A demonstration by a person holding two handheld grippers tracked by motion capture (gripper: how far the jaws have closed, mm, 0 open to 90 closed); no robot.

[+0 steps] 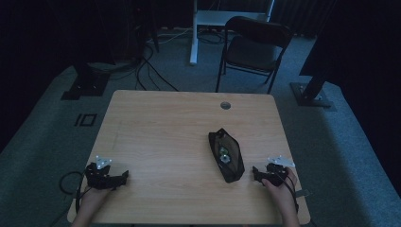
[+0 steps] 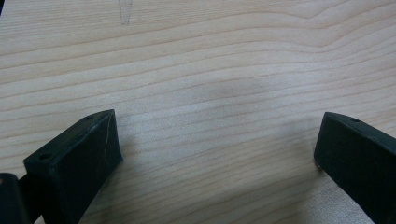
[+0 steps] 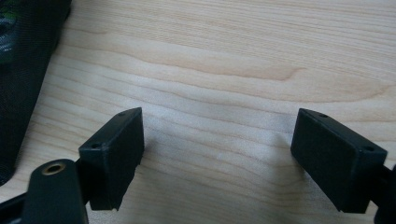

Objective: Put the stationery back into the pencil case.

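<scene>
Near the table's (image 1: 156,118) front edge, the left gripper (image 1: 124,176) and right gripper (image 1: 255,173) both rest with jaws spread wide, nothing between them. Just beside the right gripper lies a black mesh pouch (image 1: 227,153), apart from it. Beyond stands a folding chair (image 1: 253,47).

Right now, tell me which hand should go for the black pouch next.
Right. The right gripper rests just beside the black pouch, jaws open with nothing between them, and the pouch's edge shows in the right gripper view. The left gripper is also open but sits across the table, much farther off.
</scene>
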